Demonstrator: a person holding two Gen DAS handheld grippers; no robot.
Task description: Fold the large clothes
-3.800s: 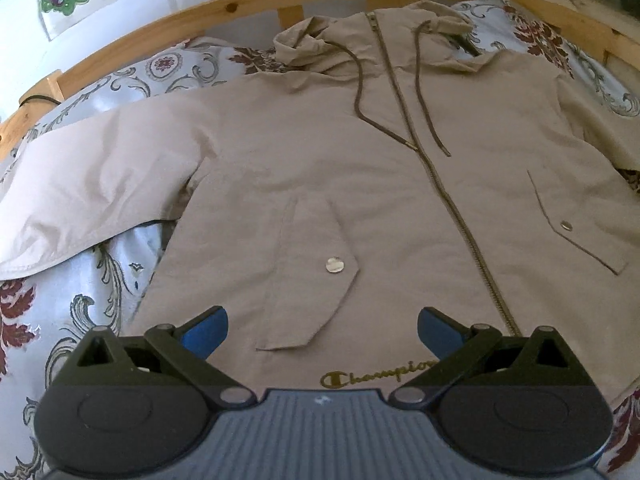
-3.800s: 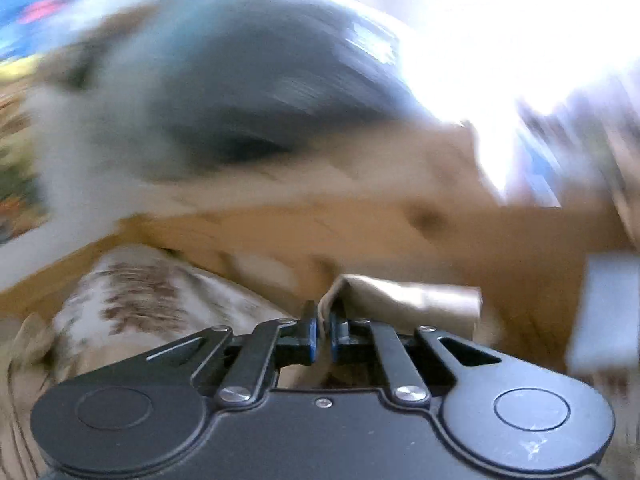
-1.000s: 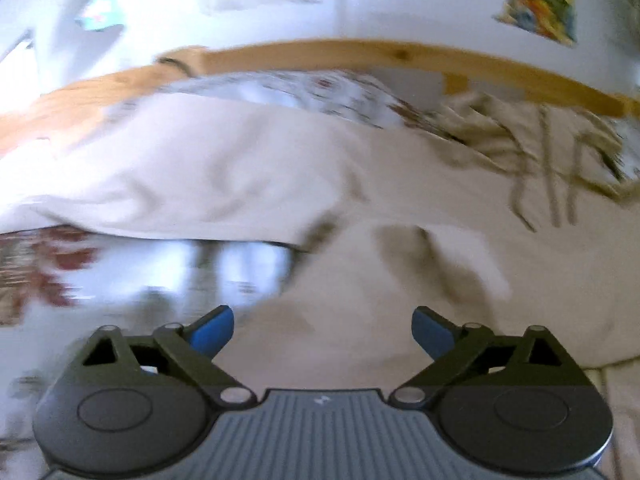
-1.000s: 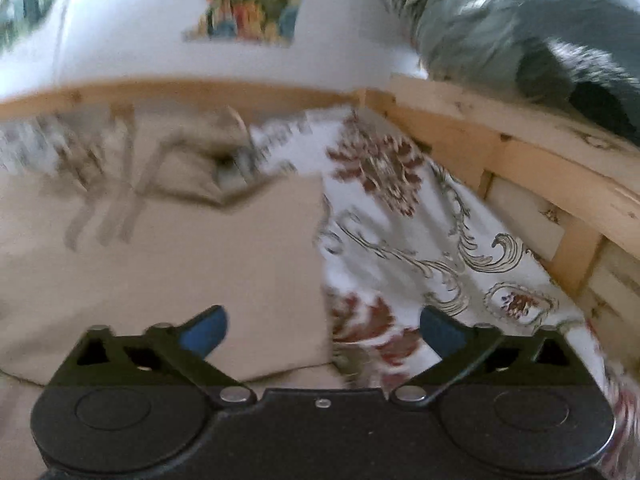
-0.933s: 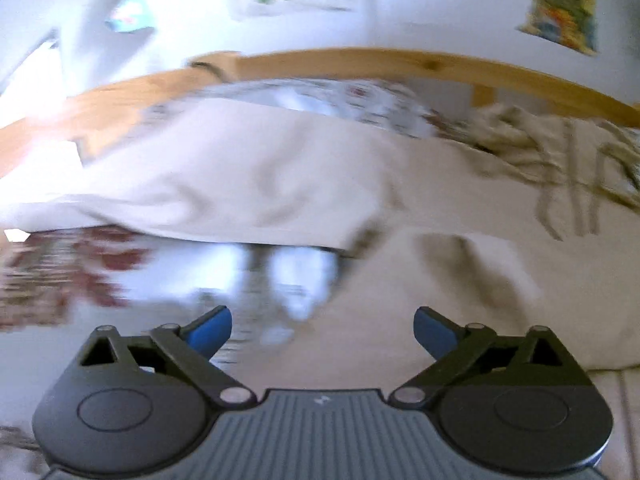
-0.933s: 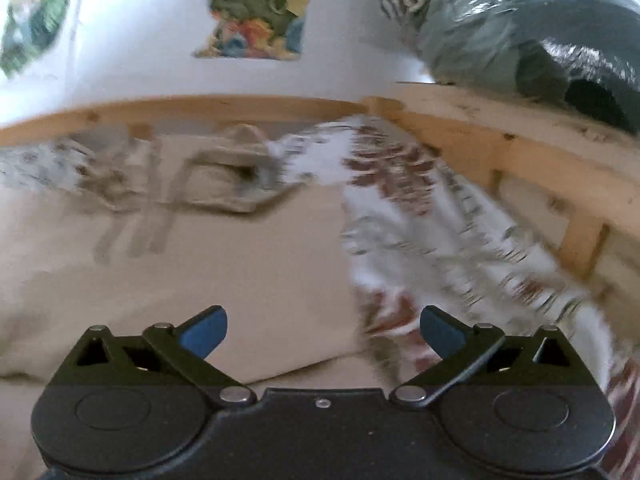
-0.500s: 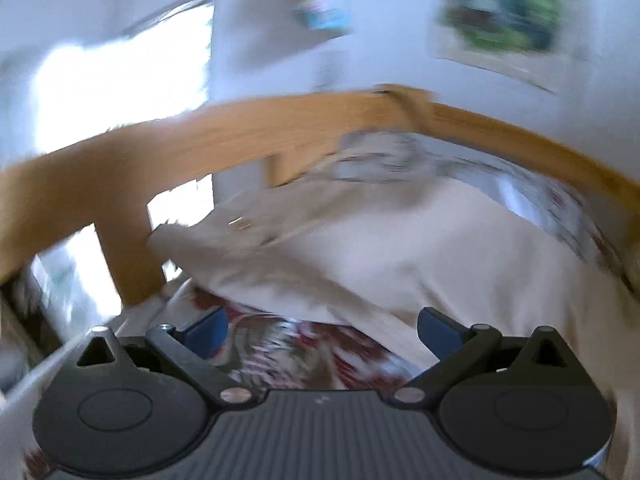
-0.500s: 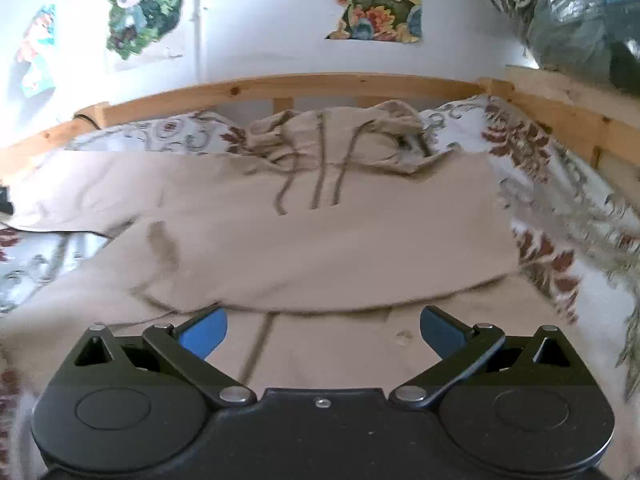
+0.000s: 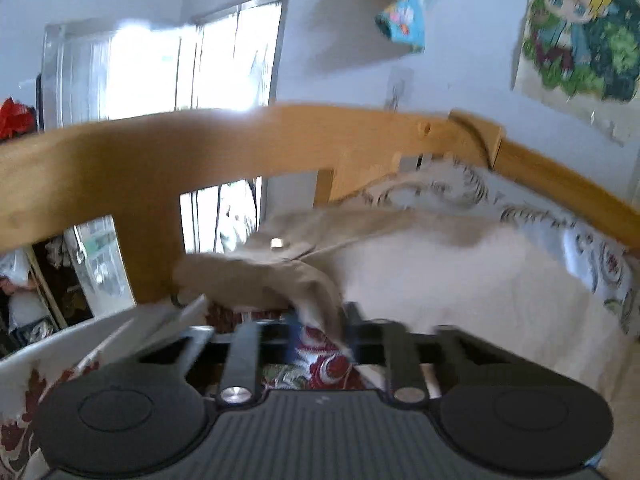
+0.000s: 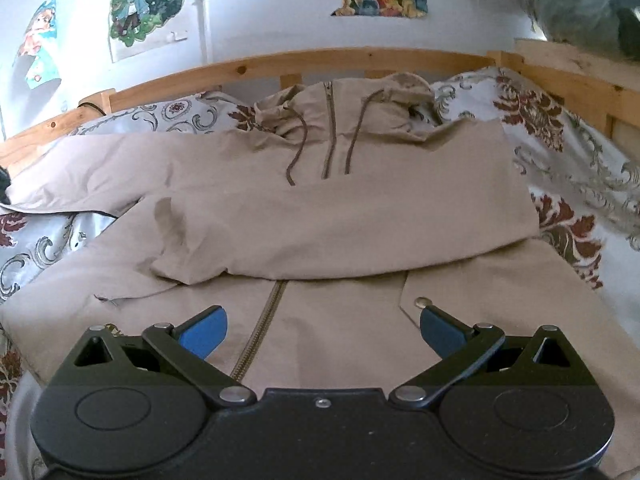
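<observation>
Partly folded beige jacket (image 10: 320, 220) on floral bedspread (image 10: 568, 168).

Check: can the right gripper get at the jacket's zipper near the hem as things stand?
Probably yes. The right gripper is open and empty, and the zipper runs bare between its fingers toward the hem. The folded-over sleeve lies farther up the jacket, clear of that stretch.

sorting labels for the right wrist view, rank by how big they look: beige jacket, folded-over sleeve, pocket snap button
1. beige jacket
2. folded-over sleeve
3. pocket snap button
</observation>
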